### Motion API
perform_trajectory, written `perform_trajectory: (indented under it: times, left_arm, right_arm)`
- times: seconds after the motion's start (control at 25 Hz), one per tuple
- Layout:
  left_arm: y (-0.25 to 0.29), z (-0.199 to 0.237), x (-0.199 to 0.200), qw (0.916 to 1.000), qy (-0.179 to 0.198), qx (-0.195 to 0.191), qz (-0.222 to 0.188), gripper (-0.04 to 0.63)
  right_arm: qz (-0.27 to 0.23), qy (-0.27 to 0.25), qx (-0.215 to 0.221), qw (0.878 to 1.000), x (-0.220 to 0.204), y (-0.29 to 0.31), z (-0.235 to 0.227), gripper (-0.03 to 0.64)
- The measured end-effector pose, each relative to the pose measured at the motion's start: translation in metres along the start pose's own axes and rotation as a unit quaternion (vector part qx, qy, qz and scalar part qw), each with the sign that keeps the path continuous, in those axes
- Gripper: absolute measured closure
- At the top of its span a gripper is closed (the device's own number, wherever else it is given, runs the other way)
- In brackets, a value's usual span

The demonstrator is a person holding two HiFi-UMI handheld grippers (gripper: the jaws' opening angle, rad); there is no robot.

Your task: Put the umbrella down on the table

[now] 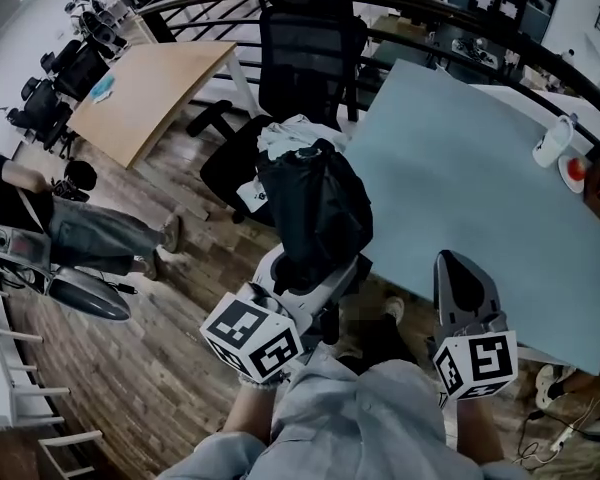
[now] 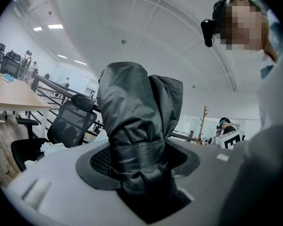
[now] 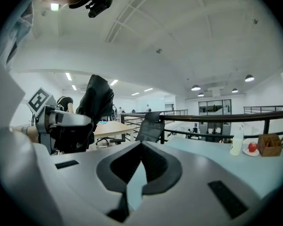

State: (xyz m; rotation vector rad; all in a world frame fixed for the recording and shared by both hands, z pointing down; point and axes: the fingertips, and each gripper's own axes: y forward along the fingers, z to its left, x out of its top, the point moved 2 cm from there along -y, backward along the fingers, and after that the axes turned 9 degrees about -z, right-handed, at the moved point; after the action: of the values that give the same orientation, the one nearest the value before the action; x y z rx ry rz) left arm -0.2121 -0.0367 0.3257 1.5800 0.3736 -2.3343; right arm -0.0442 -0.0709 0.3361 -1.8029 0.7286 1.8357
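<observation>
Umbrella: the folded black umbrella (image 1: 315,208) stands roughly upright in the air. It is off the table (image 1: 450,188), just beyond its near-left edge and over the wooden floor.
Left gripper: the left gripper (image 1: 310,280) has its jaws clamped on the strapped lower part of the umbrella, with bunched fabric filling the gap between them.
Right gripper: the right gripper (image 1: 467,293) has its jaws closed tip to tip with nothing in them. It hangs over the table's near edge.
Landing spot: the near half of the table is bare. A white bottle (image 1: 552,140) and a small plate (image 1: 573,171) sit close together by the far-right edge, well apart from where the umbrella would land.
Step in hand: from where I stand, the umbrella looks ready to be carried right, over the near-left edge, and laid down.
Doing it well: I would tip it from upright to lying flat while lowering it, so its length comes down along the bare surface. The jaws should part only once the table bears its weight.
Risk: the loose fabric may catch on the table's corner or drag. Set too near the edge, the umbrella could roll off.
Free gripper: the right one could steady the far end if needed.
</observation>
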Motion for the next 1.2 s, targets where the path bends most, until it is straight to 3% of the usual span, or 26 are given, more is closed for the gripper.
perform_trajectory:
  times: [0.84,1.2]
  left_arm:
    - [0.194,0.022,-0.013,0.9991,-0.014,0.000,0.039,0.324]
    - [0.258,0.024,-0.025,0.9981,-0.016,-0.013,0.058,0.324]
  right_arm:
    - [0.014,0.008,-0.012,1.000,-0.003,0.096,-0.161,0.626]
    - [0.014,0.027,-0.021,0.999,-0.015,0.117,-0.209,0.626]
